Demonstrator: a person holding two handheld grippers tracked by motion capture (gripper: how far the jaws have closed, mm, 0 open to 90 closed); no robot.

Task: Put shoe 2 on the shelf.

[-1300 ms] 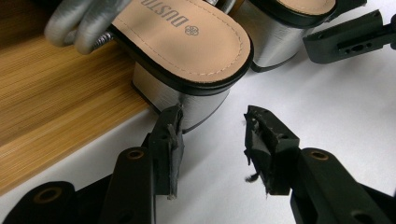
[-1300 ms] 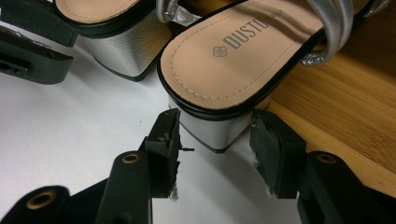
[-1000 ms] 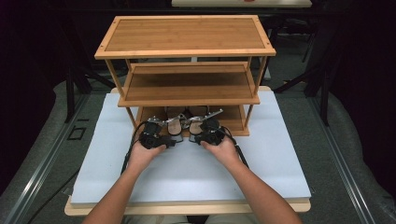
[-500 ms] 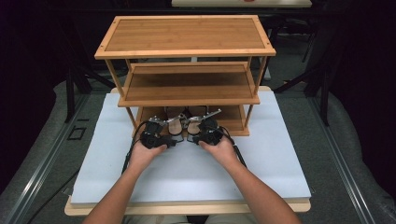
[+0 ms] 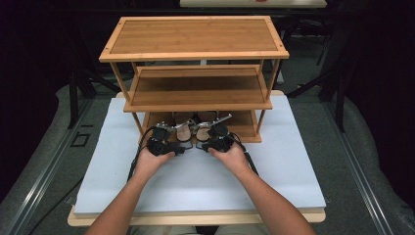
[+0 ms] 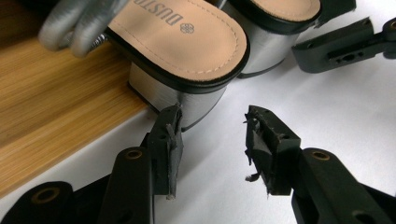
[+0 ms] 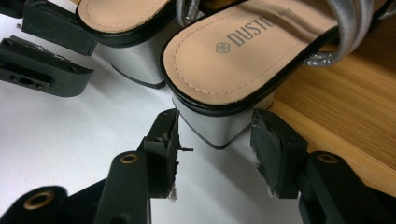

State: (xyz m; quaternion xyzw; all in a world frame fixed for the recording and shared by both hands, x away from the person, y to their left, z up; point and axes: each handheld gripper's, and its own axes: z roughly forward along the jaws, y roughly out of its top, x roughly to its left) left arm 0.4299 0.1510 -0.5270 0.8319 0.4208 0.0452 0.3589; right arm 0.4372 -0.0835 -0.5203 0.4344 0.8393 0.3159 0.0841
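Note:
A pair of sandals with tan insoles, silver straps and silver block heels lies on the bottom shelf of a bamboo shoe rack point(image 5: 195, 36), heels sticking out over the white table. My left gripper point(image 5: 181, 142) point(image 6: 212, 126) is open; its left jaw touches the corner of the left sandal's heel point(image 6: 187, 100), and the gap between the jaws lies mostly beside that heel. My right gripper point(image 5: 200, 141) point(image 7: 215, 130) is open, its jaws on either side of the right sandal's heel point(image 7: 219, 126). The left sandal point(image 7: 126, 28) lies just beside it.
The rack has three tiers; the middle shelf point(image 5: 195, 90) hangs over the sandals. Both grippers sit close together, the other's jaws point(image 6: 341, 46) point(image 7: 42, 65) showing in each gripper view. White table surface point(image 5: 205, 181) stretches toward the person, whose forearms come in from below.

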